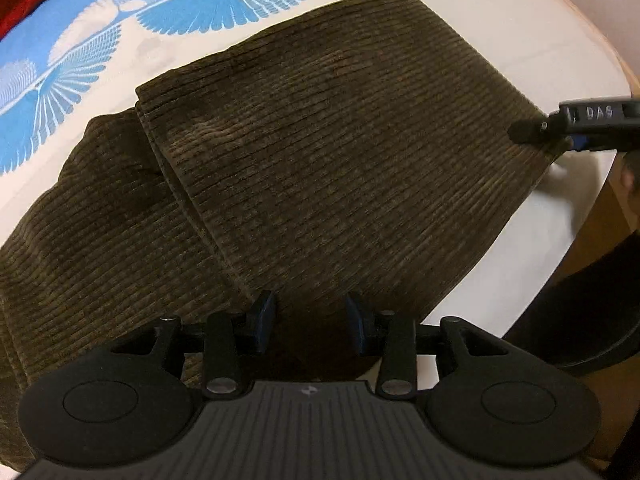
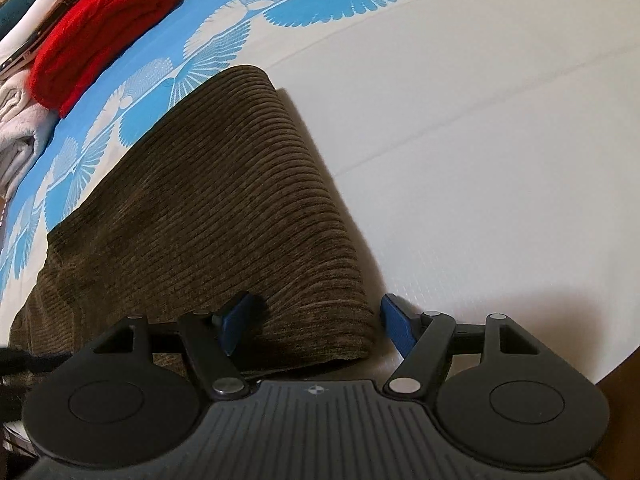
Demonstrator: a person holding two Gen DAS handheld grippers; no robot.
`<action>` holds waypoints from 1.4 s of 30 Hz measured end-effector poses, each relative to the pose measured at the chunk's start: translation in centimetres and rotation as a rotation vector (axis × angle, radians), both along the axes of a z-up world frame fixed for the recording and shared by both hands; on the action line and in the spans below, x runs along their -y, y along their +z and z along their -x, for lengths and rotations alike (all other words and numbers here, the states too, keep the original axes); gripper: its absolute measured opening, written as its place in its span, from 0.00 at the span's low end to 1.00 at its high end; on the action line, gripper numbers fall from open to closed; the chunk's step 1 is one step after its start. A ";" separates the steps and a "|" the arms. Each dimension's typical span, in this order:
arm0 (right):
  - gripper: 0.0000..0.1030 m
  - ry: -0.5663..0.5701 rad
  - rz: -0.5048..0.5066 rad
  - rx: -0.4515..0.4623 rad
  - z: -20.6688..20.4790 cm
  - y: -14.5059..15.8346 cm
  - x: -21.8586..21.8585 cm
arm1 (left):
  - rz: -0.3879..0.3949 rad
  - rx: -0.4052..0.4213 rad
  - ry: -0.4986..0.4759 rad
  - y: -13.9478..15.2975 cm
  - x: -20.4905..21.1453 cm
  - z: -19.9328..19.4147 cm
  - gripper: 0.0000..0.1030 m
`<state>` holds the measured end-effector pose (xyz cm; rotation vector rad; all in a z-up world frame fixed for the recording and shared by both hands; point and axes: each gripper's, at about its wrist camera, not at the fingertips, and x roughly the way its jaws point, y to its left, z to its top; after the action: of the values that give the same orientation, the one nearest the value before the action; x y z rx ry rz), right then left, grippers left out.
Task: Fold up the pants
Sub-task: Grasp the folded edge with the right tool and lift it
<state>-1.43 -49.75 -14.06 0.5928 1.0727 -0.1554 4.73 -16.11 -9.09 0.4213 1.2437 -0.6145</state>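
Brown corduroy pants (image 1: 320, 140) lie folded on a white tablecloth with a blue fan pattern (image 1: 180, 12); one layer overlaps another at the left. My left gripper (image 1: 310, 314) hovers over the pants' near edge, its blue pads apart, with the cloth lying under the gap and not pinched. My right gripper (image 2: 318, 324) is open, its pads standing on either side of the folded corner of the pants (image 2: 224, 208) without pressing it. In the left wrist view the right gripper (image 1: 536, 136) shows at the pants' right corner.
Folded red cloth (image 2: 100, 28), grey cloth (image 2: 20, 132) and teal cloth (image 2: 16, 4) lie at the table's far left. The rounded table edge (image 1: 560, 240) runs close on the right, with a person's dark clothing (image 1: 580, 300) beyond it. White tablecloth (image 2: 480, 140) stretches right of the pants.
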 end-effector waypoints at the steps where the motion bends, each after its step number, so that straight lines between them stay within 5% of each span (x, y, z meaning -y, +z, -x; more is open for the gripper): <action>1: 0.70 -0.002 0.001 -0.002 0.0 0.0 -0.1 | 0.006 0.001 0.008 0.1 -0.1 0.1 0.43; 13: 0.67 0.023 0.035 -0.009 -0.5 0.0 -0.9 | 0.014 0.055 0.072 1.5 -1.5 -0.3 0.43; 26: 0.34 0.060 0.112 0.059 0.1 1.8 -1.7 | 0.068 0.075 0.119 3.1 -1.7 -1.2 0.43; 29: 0.31 0.177 0.239 0.182 0.6 4.3 -4.2 | 0.185 0.073 0.182 4.6 -2.5 -1.9 0.49; 31: 0.30 0.291 0.341 0.304 1.3 6.5 -6.7 | 0.316 0.051 0.246 6.0 -3.4 -2.7 0.59; 36: 0.30 0.545 0.521 0.577 4.3 10.3 -13.4 | 0.654 -0.047 0.352 8.5 -5.3 -4.3 0.69; 42: 0.29 0.830 0.694 0.736 7.9 10.3 -20.1 | 0.724 -0.066 0.334 9.4 -4.1 -5.1 0.79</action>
<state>-9.30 -29.63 -3.74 -0.4327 0.4160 0.3881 9.82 -12.05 0.28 -0.4049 1.0361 -0.7415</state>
